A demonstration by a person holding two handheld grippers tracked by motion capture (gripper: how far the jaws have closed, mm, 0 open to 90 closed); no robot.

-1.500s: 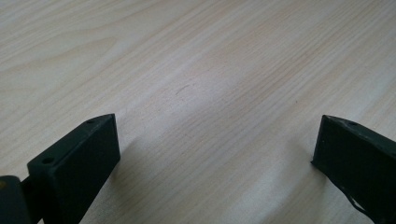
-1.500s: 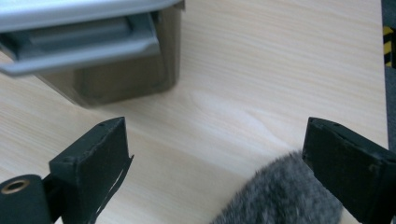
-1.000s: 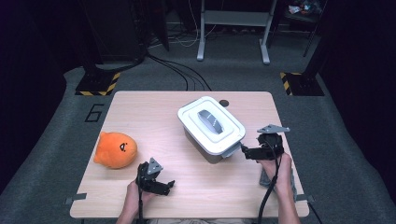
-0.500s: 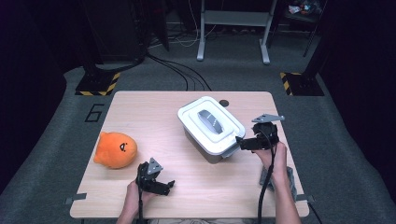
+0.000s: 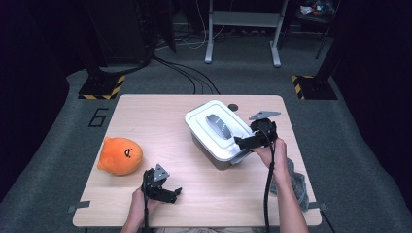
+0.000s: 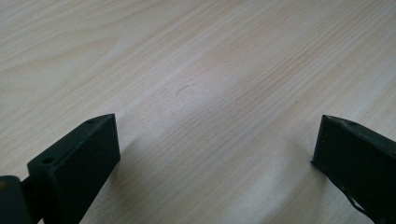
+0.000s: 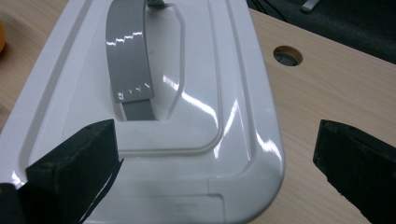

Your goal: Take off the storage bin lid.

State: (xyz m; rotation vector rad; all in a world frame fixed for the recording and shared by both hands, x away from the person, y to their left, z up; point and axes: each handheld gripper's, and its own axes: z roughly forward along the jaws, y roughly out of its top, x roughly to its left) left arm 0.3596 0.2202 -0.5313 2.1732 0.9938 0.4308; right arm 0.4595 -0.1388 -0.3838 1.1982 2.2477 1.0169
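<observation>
Over the past second the right claw (image 5: 241,141), jaws wide apart, has moved in over the near corner of the white lidded box (image 5: 218,133), likely to lift its lid, while the left claw (image 5: 171,192) waits open on the worktop (image 5: 145,111).

An orange plush toy (image 5: 119,155) lies near the left edge of the wooden desk (image 5: 160,121). A small round hole (image 5: 233,107) sits by the desk's far edge.
</observation>
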